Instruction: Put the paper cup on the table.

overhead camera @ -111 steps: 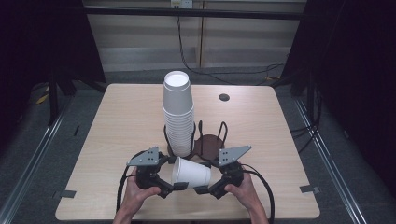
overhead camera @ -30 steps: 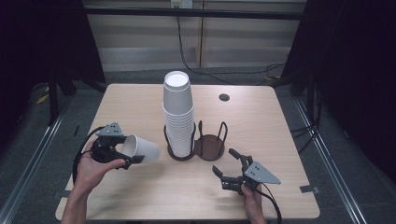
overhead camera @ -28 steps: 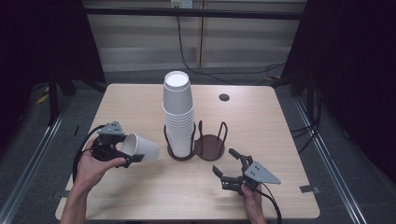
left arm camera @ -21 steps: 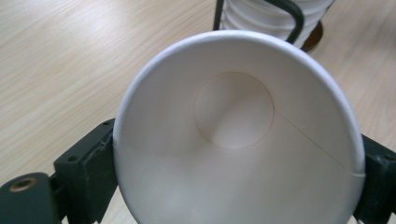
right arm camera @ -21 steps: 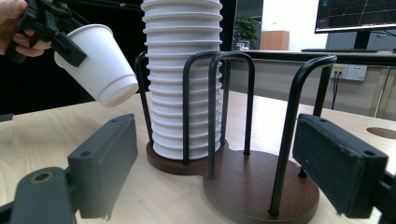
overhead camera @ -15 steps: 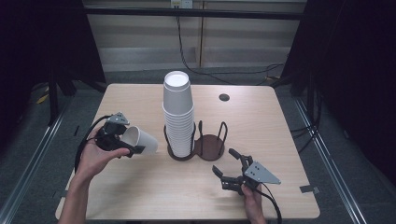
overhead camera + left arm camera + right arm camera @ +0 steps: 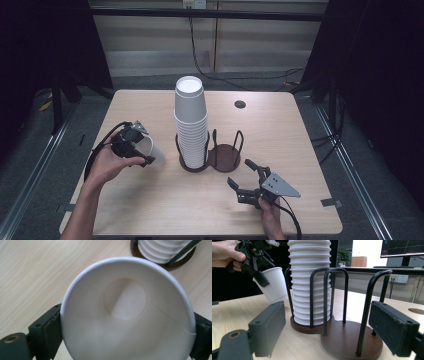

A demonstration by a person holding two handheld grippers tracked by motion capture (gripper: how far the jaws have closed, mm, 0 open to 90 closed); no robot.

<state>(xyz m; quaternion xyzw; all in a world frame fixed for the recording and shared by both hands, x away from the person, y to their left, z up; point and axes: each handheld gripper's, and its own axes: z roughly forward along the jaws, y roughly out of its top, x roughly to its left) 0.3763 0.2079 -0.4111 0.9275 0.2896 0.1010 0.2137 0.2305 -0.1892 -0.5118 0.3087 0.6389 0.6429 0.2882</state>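
Left gripper (image 7: 141, 150): jaws clamp a single paper cup (image 7: 151, 151) by its rim, one jaw on either side; cup tilted, base toward the holder.
Right gripper (image 7: 243, 179): jaws spread wide, nothing between them; rests low on the table (image 7: 300, 140), aimed at the holder.
Left gripper view: looks straight into the cup (image 7: 127, 312); inside bare, round base and side seam visible.
Right gripper view: cup (image 7: 273, 283) seen from outside, hanging tilted just above the tabletop, left of the stack.
Cup holder (image 7: 215, 155): two wire-caged rings on a dark wooden base, between the two grippers.
Ring nearer left gripper: tall stack of cups (image 7: 191, 122).
Ring nearer right gripper: nothing inside.
Change: left hand (image 7: 107, 162) with cup now farther up the table than a second ago; right gripper where it was.
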